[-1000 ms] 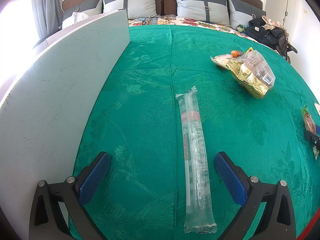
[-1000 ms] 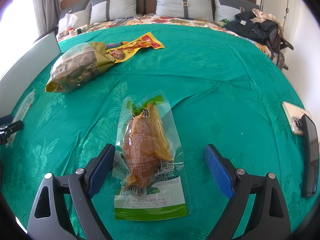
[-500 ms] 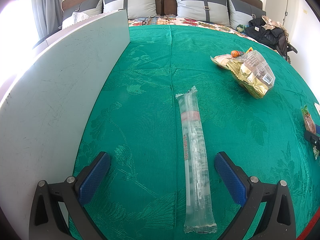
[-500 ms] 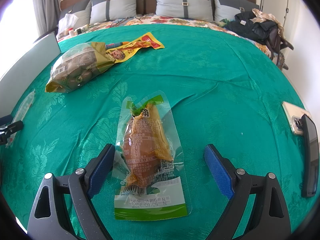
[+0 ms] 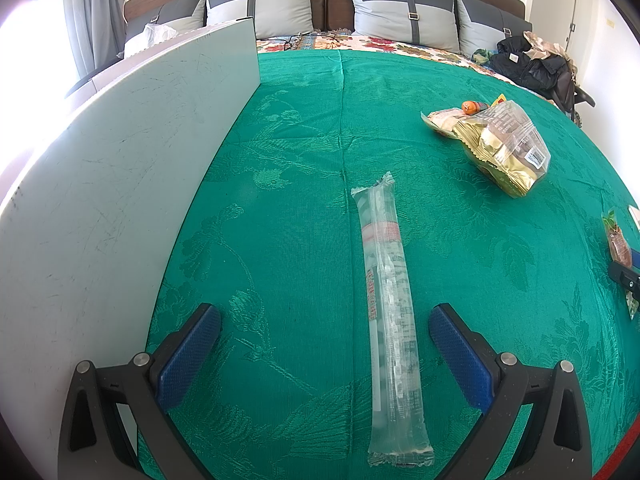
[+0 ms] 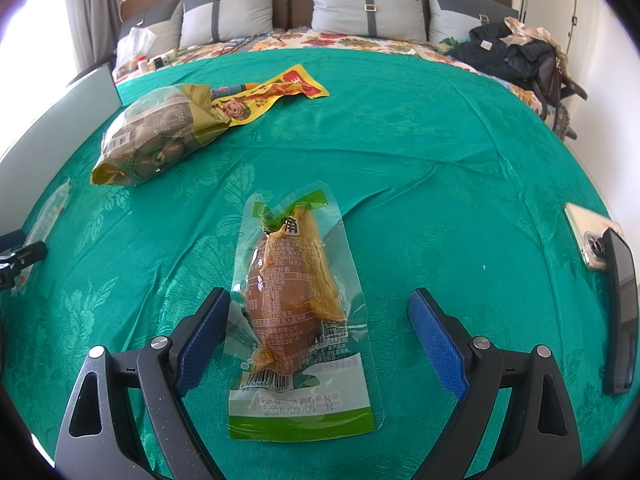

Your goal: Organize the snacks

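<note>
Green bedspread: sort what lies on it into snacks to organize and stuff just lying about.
For the job:
long clear tube pack
vacuum-packed brown snack
gold-and-clear bag
yellow wrapper
white bin wall, possibly the destination

Lying about:
phone
black flat device
dark clothes pile
pillows

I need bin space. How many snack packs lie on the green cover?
4: long clear tube pack between left fingers, pouch between right fingers, gold bag with yellow packet behind. Others may be hidden.

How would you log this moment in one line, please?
left tool: open, astride clear tube pack | right tool: open, astride vacuum-packed snack | nothing held
</note>
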A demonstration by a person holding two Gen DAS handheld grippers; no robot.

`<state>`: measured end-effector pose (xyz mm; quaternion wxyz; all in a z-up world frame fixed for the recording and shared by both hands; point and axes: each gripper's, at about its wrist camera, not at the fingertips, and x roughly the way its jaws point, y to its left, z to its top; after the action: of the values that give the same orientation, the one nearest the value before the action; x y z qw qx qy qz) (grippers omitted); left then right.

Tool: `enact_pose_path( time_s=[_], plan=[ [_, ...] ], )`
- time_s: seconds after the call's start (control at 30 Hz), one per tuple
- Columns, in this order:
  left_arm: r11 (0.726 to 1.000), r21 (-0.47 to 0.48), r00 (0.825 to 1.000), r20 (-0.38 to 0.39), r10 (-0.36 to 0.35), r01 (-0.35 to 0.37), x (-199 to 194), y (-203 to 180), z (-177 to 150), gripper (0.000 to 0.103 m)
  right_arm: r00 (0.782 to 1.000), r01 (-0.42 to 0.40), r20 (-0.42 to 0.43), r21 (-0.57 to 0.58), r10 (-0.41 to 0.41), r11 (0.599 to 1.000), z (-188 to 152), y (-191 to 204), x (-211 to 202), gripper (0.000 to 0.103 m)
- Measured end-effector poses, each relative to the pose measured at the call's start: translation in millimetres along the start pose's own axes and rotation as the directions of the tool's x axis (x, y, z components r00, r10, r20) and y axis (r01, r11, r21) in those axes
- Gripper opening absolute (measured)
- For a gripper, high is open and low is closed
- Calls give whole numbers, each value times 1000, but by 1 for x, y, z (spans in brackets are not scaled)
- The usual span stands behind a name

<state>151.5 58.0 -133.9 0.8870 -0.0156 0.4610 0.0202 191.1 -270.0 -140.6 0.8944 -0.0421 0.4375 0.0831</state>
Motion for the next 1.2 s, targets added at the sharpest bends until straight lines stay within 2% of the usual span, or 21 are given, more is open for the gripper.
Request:
enact_pose_path(
  time_s=[0.9, 1.0, 1.07, 1.13, 1.2],
  plan=[
    [1000, 1, 1000, -2, 2, -2, 0, -1, 0, 103, 1000, 0, 0, 1, 0, 1000, 0, 0, 0, 92],
    [1000, 27, 999, -51, -13, 14, 3, -1, 6, 103, 1000, -18, -5, -1, 18, 1000, 0, -1, 0, 93],
    [998, 54, 991, -129, -31, 39, 6, -1, 14, 103, 995, -74, -75, -18, 72, 997, 8, -8, 1, 93],
    [996, 70, 983, -179, -40, 53, 7, -1, 17, 103, 978, -154, -123, 108, 167, 982, 19, -28, -1, 91],
    [996, 70, 981, -191, -40, 55, 7, -3, 17, 102, 965, -143, -174, 279, 196, 949, 27, -50, 2, 91]
  ],
)
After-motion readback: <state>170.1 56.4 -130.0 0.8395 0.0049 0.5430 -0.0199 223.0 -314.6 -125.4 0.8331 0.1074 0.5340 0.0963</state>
